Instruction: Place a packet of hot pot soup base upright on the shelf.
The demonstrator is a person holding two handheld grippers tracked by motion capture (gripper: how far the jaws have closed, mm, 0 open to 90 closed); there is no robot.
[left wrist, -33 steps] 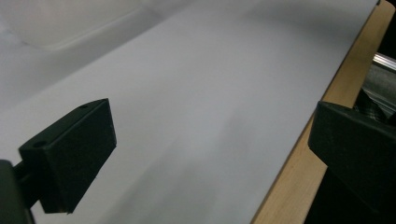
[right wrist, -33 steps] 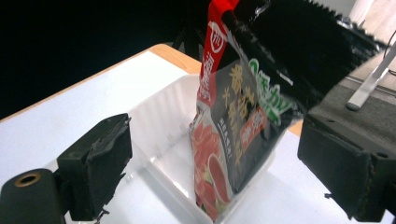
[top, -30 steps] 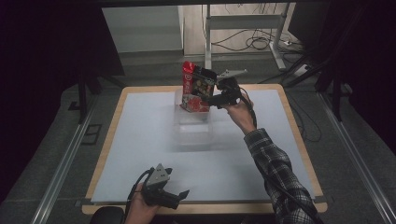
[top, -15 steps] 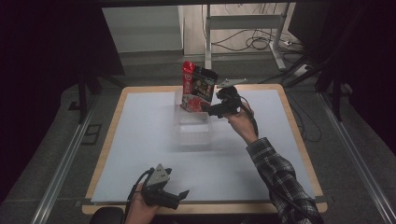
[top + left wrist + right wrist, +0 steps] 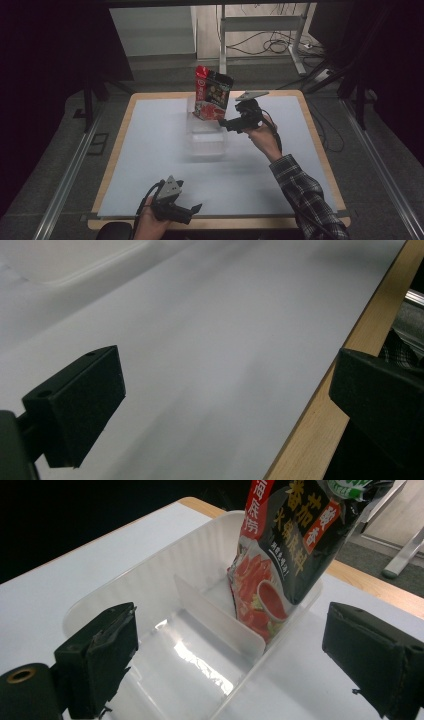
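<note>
At the bottom of the high view, left of centre, the left tongs rest low at the near edge of the counter, held in a hand. In the left gripper view these tongs stand wide, nothing between the jaws, with bare white counter beneath and its wooden edge running up the right side of the frame.

Farther up, in the middle of the high view, a clear bin sits on the counter. The right tongs hover at its right side, held by a hand whose plaid sleeve comes in from the lower right. In the right gripper view these tongs are wide, holding nothing, and look down into the bin, which a white divider splits into two compartments.

In the far compartment a red and black pouch stands upright, tilted a little, its top rising well above the bin's rim. In the high view the pouch shows at upper centre, apart from the right tongs.
</note>
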